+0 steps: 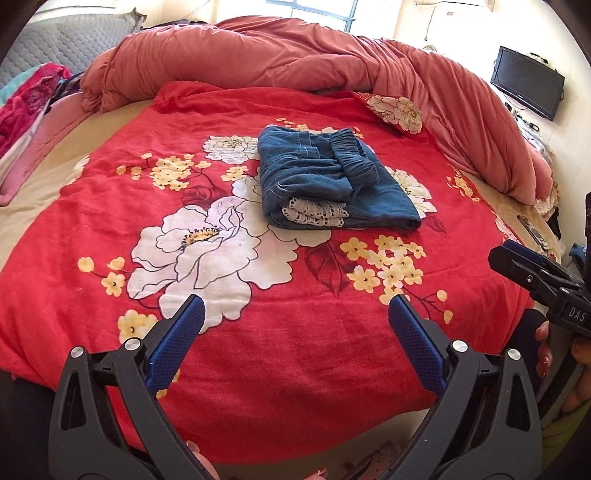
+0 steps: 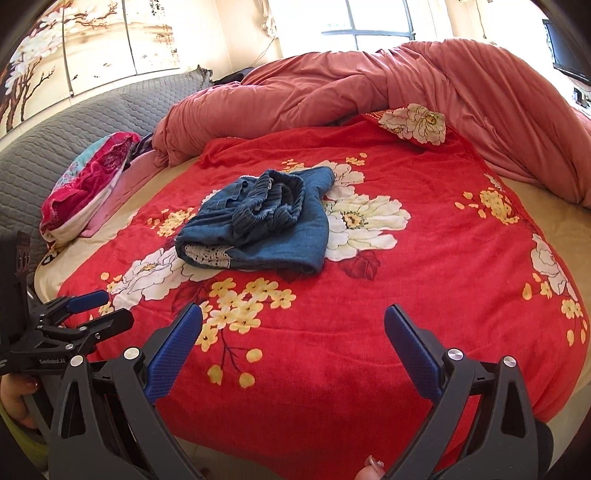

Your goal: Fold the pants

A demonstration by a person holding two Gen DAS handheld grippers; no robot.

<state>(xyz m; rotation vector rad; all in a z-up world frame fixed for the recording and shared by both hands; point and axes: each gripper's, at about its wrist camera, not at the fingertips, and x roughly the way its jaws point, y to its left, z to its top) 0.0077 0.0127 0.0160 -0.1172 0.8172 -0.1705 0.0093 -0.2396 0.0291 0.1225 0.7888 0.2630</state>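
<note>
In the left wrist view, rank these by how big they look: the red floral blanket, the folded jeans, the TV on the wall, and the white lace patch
1. red floral blanket
2. folded jeans
3. TV, though it is farther away, so its real size is unsure
4. white lace patch

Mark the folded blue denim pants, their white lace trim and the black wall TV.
Folded blue denim pants (image 1: 373, 192): left wrist view, top layer.
White lace trim (image 2: 207, 256): right wrist view, near fold.
Black wall TV (image 1: 526, 86): left wrist view, screen.

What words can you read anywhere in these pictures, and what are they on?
"DAS": on the right gripper, letters cut off at the picture's edge.
"GenRobot.AI": on the left gripper, small, partly unclear.
Wall painting: dark writing, too small to read.
Folded pants: no label shows.
</note>
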